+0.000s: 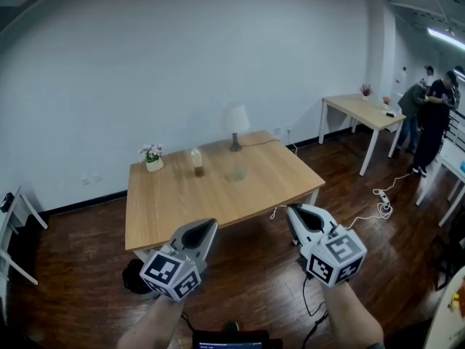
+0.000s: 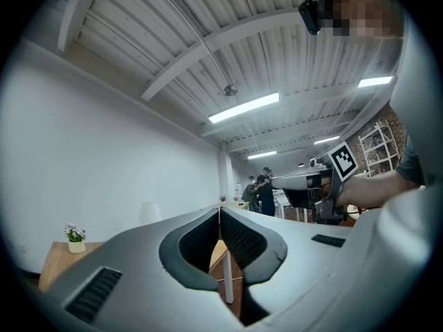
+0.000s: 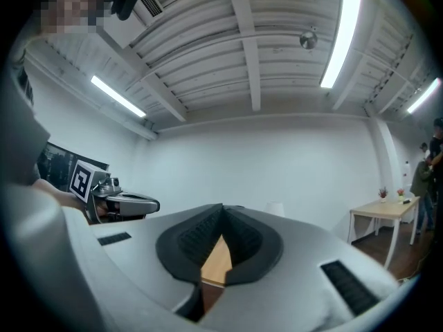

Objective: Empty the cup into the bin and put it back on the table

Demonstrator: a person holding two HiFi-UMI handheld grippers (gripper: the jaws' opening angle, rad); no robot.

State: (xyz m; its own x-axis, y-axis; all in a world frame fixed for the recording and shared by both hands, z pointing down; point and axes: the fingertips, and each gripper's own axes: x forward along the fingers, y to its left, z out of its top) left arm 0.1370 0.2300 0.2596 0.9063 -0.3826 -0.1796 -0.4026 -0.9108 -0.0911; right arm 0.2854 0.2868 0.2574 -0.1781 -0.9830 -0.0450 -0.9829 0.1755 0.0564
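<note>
On the wooden table [image 1: 182, 202] stands a tall clear cup [image 1: 197, 162] with something dark in its bottom. A fainter clear cup [image 1: 239, 171] stands to its right. A dark round bin [image 1: 134, 276] sits on the floor by the table's near left corner. My left gripper [image 1: 211, 225] and right gripper [image 1: 290, 211] hover side by side in front of the table's near edge, well short of the cups. Both are shut and hold nothing. In each gripper view the jaws of the left gripper [image 2: 219, 210] and the right gripper [image 3: 223, 207] meet, pointing up and across the room.
A white lamp [image 1: 235, 122] and a small flower pot [image 1: 152, 158] stand at the table's back. A second table [image 1: 363, 111] and standing people [image 1: 436, 115] are at the far right. A power strip with cable [image 1: 381, 198] lies on the wood floor.
</note>
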